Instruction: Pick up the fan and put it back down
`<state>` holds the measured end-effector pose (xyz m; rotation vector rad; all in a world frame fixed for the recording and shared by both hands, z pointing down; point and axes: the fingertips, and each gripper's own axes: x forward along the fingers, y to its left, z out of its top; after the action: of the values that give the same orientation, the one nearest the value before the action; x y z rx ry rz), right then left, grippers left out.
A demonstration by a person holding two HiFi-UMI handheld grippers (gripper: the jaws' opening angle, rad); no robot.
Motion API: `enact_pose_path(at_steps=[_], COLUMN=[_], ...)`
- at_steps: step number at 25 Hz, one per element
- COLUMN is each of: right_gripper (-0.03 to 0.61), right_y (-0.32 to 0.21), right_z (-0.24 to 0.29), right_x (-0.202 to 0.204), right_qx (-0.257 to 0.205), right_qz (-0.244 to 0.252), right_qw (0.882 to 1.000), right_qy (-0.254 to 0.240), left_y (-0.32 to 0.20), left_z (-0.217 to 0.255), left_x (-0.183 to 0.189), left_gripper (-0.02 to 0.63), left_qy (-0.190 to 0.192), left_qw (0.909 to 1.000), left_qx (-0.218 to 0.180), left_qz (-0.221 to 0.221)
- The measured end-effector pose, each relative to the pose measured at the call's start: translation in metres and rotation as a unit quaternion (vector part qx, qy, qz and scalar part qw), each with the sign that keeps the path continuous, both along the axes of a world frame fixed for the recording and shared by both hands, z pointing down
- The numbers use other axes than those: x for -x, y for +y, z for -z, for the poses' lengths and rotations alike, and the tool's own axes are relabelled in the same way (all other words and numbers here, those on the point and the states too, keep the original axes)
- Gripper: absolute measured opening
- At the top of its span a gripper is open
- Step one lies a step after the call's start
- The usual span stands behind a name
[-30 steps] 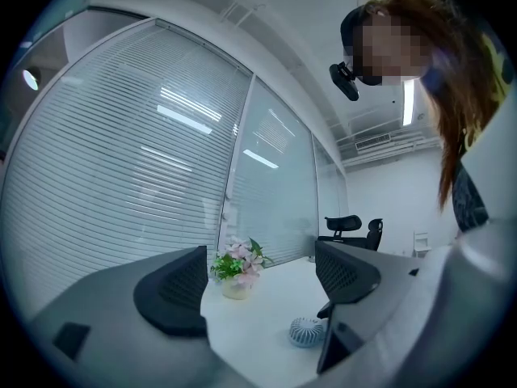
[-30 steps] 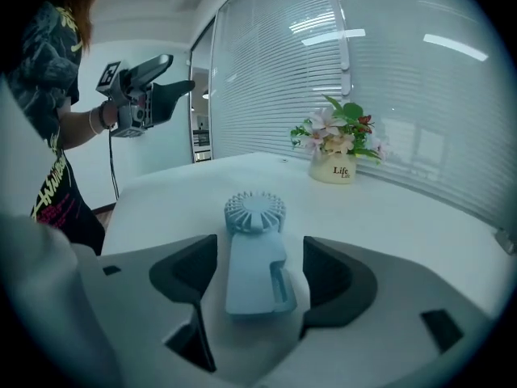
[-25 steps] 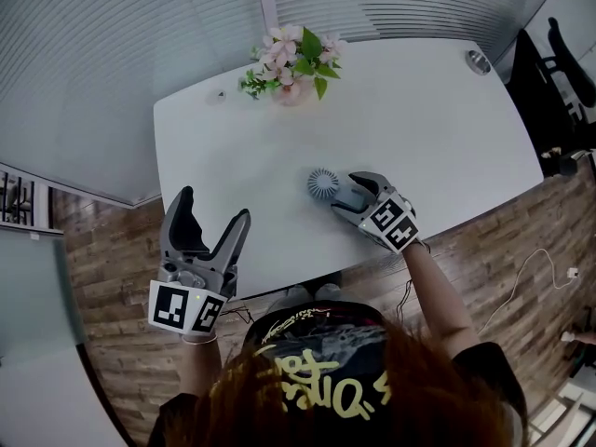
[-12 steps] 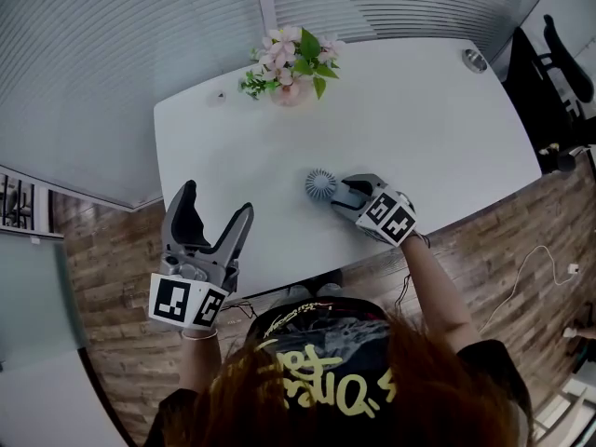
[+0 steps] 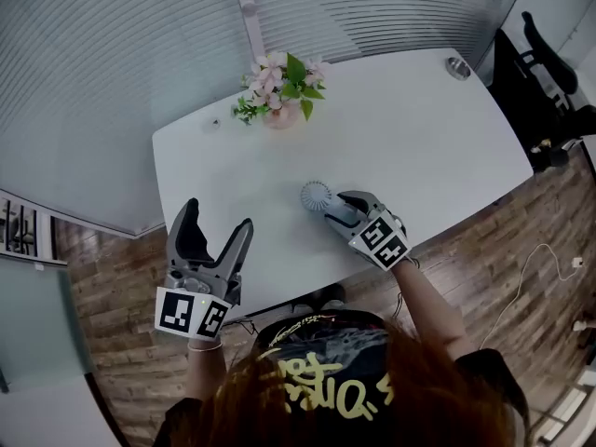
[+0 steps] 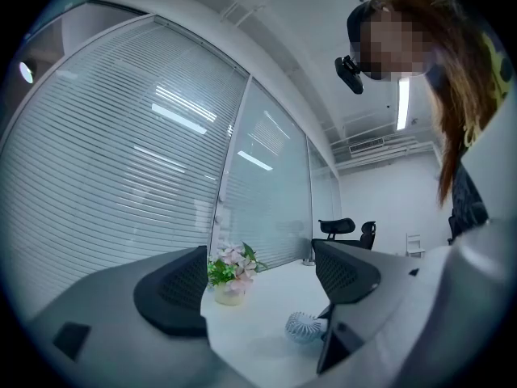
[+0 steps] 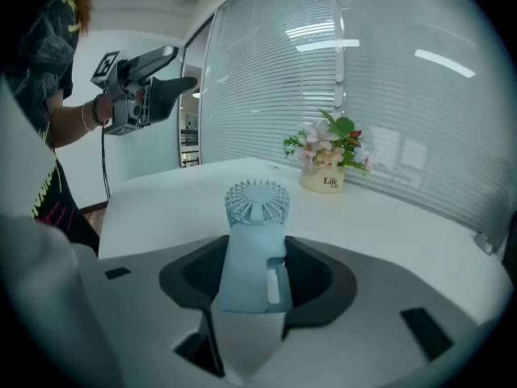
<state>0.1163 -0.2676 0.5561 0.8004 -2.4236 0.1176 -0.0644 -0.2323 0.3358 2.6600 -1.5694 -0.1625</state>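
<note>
- Head view: the right gripper [image 5: 335, 209] is clenched on the handle of a small pale blue plastic fan with a round grille head [image 5: 316, 195]. Its jaws have just been closing, and the fan is between them.
- The fan's round head sticks out just past the tips of the right gripper, low over the big white table with rounded corners [image 5: 419, 128].
- The left gripper [image 5: 219, 214] is well apart from the fan, at the near edge of the table. Its jaws are spread wide with nothing between them.
- Pink flowers with green leaves in a small pot [image 5: 277, 96] stand far ahead of both grippers.
- Left gripper view: the left gripper [image 6: 262, 277] is released, with only the table [image 6: 271, 346] showing in the gap.
- The fan [image 6: 305, 326] lies low, close by the right jaw. The flowers [image 6: 232, 272] are farther off, nearer the left jaw.
- Right gripper view: the right gripper [image 7: 257, 272] has one dark pad pressed on each side of the fan's [image 7: 257, 202] handle.
- The round head points away from the gripper. You cannot tell if it touches the table [image 7: 161, 200].
- The left gripper [image 7: 184, 65] is up high and far to the left, with its jaws apart. The flowers [image 7: 327, 156] are ahead and to the right.
</note>
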Motion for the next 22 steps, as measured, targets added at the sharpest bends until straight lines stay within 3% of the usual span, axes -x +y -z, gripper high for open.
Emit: enact_pose_path(at_steps=[10,16,22], right_gripper=[0.216,0.216,0.216], right_y=[-0.005,-0.001,0.008], right_z=[0.096,0.171,0.229], right_x=[-0.004,-0.010,-0.025], right_qx=[-0.096,-0.169,-0.222], right_qz=[-0.043,-0.054,-0.076], right_qw=[0.990,0.971,0.950], right_qy=[-0.089,-0.159,-0.208], left_y=[-0.001,-0.003,-0.006], left_z=[0.020,0.029,0.042], left_x=[-0.011,-0.014,-0.015], left_gripper=[0.414,0.414,0.414], left_qy=[-0.008,-0.017,-0.002], left_qw=[0.9996,0.9991,0.9989], left_qx=[-0.024,-0.035,-0.043], left_qz=[-0.015,-0.019,-0.021])
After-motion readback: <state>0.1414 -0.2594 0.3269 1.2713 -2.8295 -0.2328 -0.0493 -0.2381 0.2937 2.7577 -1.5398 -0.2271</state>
